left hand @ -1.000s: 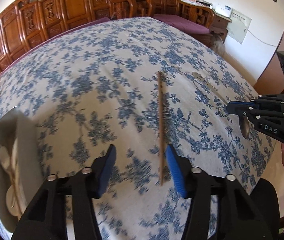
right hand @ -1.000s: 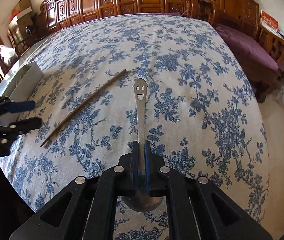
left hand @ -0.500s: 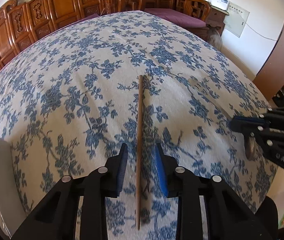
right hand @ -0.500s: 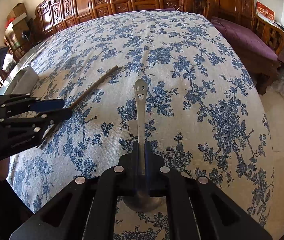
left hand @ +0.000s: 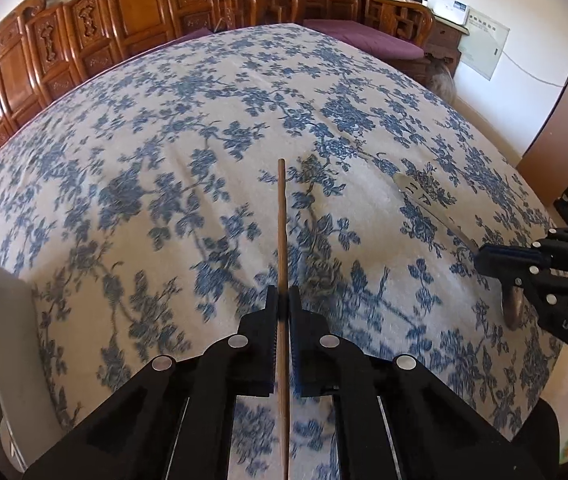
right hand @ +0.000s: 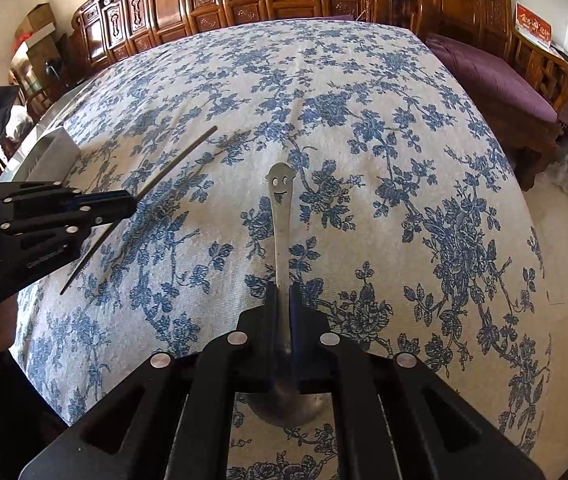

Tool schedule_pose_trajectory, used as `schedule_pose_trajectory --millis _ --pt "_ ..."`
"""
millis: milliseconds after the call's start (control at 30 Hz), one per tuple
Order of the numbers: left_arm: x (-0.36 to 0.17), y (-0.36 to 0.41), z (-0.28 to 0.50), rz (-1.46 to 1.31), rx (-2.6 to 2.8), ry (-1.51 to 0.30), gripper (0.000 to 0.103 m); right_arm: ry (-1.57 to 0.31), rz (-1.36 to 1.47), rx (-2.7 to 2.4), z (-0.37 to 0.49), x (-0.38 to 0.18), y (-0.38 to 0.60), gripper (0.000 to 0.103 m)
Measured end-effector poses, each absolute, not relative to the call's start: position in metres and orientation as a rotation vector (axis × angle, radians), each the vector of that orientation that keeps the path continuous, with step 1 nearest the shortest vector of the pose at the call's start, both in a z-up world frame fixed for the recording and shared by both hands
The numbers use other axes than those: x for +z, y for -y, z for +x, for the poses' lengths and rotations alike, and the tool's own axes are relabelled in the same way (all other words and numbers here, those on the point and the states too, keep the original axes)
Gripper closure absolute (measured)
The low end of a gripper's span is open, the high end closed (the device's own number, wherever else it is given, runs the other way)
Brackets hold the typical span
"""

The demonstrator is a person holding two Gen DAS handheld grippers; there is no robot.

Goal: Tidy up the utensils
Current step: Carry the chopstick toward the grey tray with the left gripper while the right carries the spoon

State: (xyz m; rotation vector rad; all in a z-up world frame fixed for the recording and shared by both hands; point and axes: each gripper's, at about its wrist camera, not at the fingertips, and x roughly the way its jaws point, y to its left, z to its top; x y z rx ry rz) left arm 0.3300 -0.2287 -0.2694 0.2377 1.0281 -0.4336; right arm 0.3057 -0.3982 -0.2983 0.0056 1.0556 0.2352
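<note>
Hidden and cut-off bits
Spoon (right hand: 282,216) bowl partly behind jaws; chopstick (left hand: 282,236) runs off bottom edge; tray (left hand: 8,332) contents unclear.

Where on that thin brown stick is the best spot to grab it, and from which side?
Across its slim shaft, partway along, from above: the chopstick lies flat on the tablecloth, so only its two long sides are free. The left claw is already shut on it that way, pads either side.
</note>
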Motion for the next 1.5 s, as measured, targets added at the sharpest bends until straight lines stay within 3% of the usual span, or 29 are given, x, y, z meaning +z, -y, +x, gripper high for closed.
schedule_pose_trajectory --millis 967,1500 --pt "-0.176 0.1 0.278 0.179 -0.301 -0.863 0.099 -0.935 -0.115 0.394 0.278 -0.238 0.296 0.096" --pt "-0.182 0.024 0.291 0.15 -0.194 -0.893 0.099 -0.929 -0.132 0.448 0.272 -0.236 0.268 0.096"
